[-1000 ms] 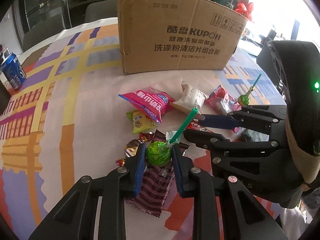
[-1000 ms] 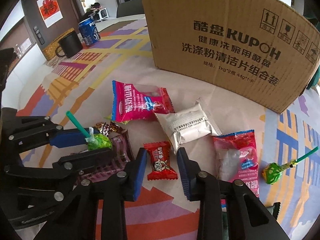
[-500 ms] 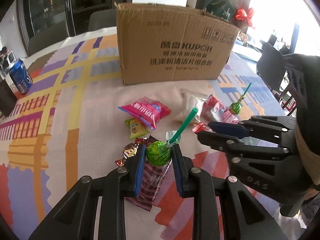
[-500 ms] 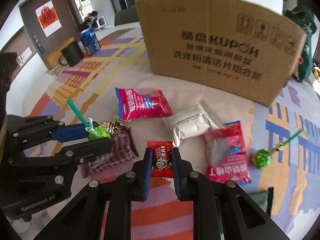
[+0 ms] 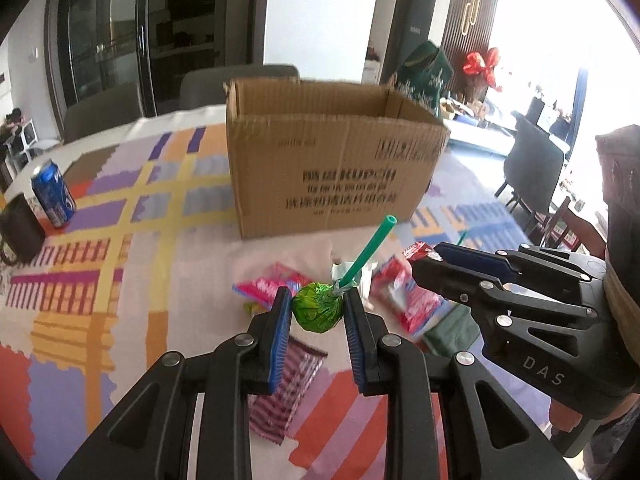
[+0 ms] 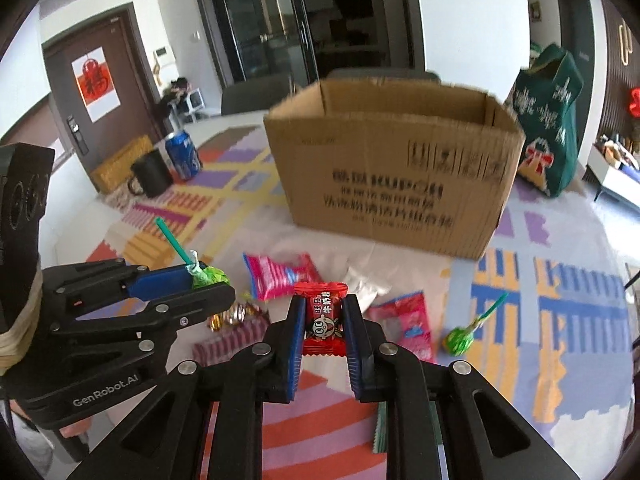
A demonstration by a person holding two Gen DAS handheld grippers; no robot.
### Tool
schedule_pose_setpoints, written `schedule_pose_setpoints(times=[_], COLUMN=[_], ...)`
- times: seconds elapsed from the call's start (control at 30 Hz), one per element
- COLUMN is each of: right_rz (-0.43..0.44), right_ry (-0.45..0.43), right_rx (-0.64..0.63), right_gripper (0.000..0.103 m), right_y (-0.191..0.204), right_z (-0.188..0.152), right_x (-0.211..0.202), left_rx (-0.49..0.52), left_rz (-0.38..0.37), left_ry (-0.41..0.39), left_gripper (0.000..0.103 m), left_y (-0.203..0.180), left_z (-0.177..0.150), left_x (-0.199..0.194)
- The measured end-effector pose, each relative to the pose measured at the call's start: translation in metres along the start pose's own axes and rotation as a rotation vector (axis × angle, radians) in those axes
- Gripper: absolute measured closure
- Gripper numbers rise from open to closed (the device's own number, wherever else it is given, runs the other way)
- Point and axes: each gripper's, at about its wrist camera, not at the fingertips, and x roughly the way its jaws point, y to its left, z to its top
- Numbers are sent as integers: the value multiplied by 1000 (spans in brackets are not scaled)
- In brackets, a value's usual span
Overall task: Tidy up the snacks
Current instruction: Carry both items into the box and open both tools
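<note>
Nearest us, left gripper (image 5: 317, 312) is clamped on the wrapped head of a green lollipop (image 5: 317, 313), stick angled up and fwd, candy clear of the table; we judge the grip on the round head, not the thin stick, is for a firmer hold. Right gripper (image 6: 323, 320) is squeezed tight on a small red candy packet (image 6: 322, 321), held upright btwn the blue pads (image 6: 296, 332), also off the surface. Both tools sit side by side, each visible in the other's view, so we read this as 2 items carried at once toward the box. Below and just ahead, loose snacks lie on the patterned tablecloth (image 5: 120, 280): a striped dark-red wrapper (image 5: 286, 384), a pink bag (image 6: 280, 276), a white pouch (image 6: 366, 286), a 2nd red-pink bag (image 6: 404, 320), a few foil candies (image 6: 234, 314), and a 2nd green lollipop (image 6: 460, 340) off to the right. Further back stands the open cardboard box (image 6: 392, 176), flaps up, mouth facing up; probable drop point, contents not visible from here. Far left: blue soda can (image 6: 183, 156) and black mug (image 6: 150, 178), well apart from the snacks. Green bag (image 6: 548, 120) behind the box on the right. Next move, we judge: lift over the near rim, release inside.
</note>
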Motion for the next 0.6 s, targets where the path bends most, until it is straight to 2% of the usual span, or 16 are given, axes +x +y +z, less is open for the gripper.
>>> schedule_pose_setpoints(times=[0.43, 0.6], right_rz=[-42, -59], right_ry=[-182, -219], right_rx=[-1, -8], right_gripper=[83, 83], right_y=[-10, -14], right_z=[58, 84], right_x=[-33, -36], left_rx=[53, 50], left_rz=[29, 25], left_ry=[-164, -174], left_gripper=[76, 76], left_y=[-1, 2], left_z=[76, 104], left_x=[-22, -16])
